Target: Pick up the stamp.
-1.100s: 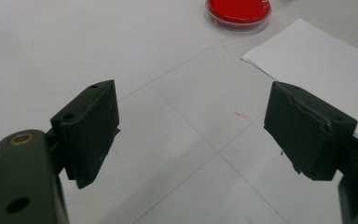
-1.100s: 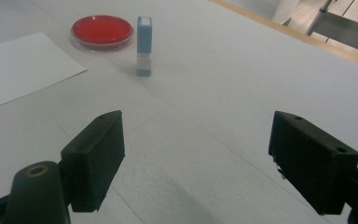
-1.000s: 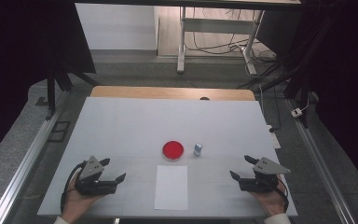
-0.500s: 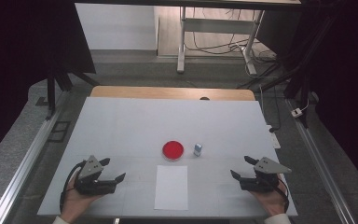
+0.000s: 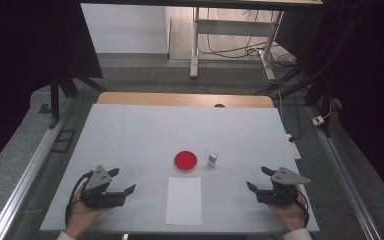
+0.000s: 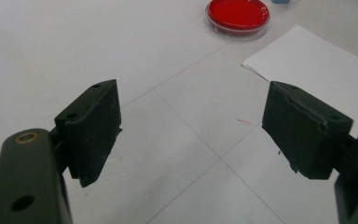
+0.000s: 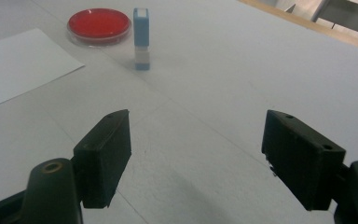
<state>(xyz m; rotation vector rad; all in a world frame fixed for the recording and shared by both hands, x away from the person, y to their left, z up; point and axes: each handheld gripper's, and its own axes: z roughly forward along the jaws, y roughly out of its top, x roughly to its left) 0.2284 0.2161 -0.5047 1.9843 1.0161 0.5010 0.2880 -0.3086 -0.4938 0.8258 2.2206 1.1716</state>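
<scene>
While both grippers are resting idle at the near edge of the table, the work items are sitting untouched at its centre. The small blue stamp is standing upright just beside the red ink dish, the two apart, with the white paper sheet lying flat just in front of them. This grouping is reading as a stamping set-up, ink and paper kept close for short moves. The right gripper is lying low on the table, held from below by the hand, jaws spread wide and empty, pointing toward the stamp. The left gripper is mirroring it, jaws likewise parted and holding nothing, aiming toward the sheet and dish.
</scene>
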